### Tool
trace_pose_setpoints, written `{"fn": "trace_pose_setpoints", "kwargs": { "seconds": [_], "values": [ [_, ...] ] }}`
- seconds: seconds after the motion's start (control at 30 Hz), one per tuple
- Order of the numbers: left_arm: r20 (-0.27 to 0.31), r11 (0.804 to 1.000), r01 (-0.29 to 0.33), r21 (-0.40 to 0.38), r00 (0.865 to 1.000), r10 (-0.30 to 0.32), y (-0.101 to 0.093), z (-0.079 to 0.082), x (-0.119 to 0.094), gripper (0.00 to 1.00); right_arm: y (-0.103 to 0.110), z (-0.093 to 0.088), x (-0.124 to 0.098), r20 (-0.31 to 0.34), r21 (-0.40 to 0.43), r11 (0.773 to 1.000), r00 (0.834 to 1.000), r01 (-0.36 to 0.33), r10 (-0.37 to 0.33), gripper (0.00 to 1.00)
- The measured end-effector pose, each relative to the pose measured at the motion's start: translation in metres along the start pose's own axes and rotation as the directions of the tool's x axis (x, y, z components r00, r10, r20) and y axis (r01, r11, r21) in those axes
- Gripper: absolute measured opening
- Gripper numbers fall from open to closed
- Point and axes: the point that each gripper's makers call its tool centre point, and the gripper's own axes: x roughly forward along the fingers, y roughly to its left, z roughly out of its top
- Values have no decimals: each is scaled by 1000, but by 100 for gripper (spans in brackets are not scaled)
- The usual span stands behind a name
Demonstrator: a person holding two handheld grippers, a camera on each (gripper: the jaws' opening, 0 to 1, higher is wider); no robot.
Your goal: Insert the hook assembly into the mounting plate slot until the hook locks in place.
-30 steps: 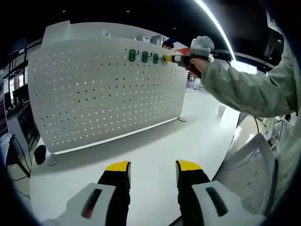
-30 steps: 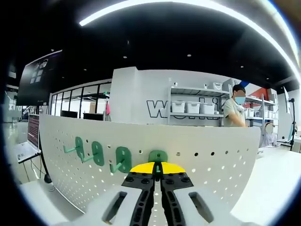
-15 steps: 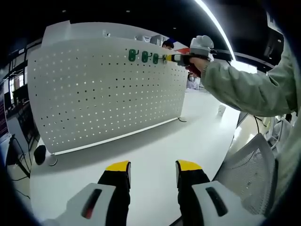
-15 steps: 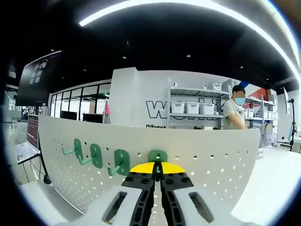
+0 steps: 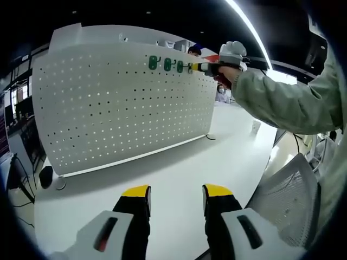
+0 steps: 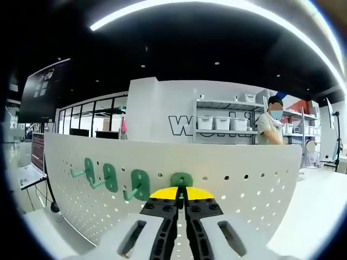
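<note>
Broadly, the white desk [image 5: 179, 173] carries an upright white pegboard [image 5: 108, 108], the mounting plate, with its far edge cut off by the view. Along its top row sit 3 green hooks [image 6: 111, 177] already mounted. The right gripper [image 6: 181, 196], jaws pressed together, clamps a 4th green hook [image 6: 181, 179] against the pegboard; its prong is hidden behind the yellow tips, so whether it has locked is hard to tell. The left gripper [image 5: 176, 197] hovers low over the desk, jaws apart and holding nothing. Compared with 1 second ago, nothing visible has shifted beyond slight camera drift.
</note>
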Motion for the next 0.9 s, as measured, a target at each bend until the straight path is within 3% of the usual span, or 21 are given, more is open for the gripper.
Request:
{"fn": "trace_pose_setpoints", "kwargs": {
  "seconds": [0.33,0.9],
  "values": [
    [2,1000,0,-3,1000,0,-1,0,2,40,2,-1,-1,1,-36,999,1000,-3,3,2],
    [2,1000,-4,-5,1000,5,-1,0,0,40,8,-15,-6,-24,-30,999,1000,-13,13,4]
  ]
}}
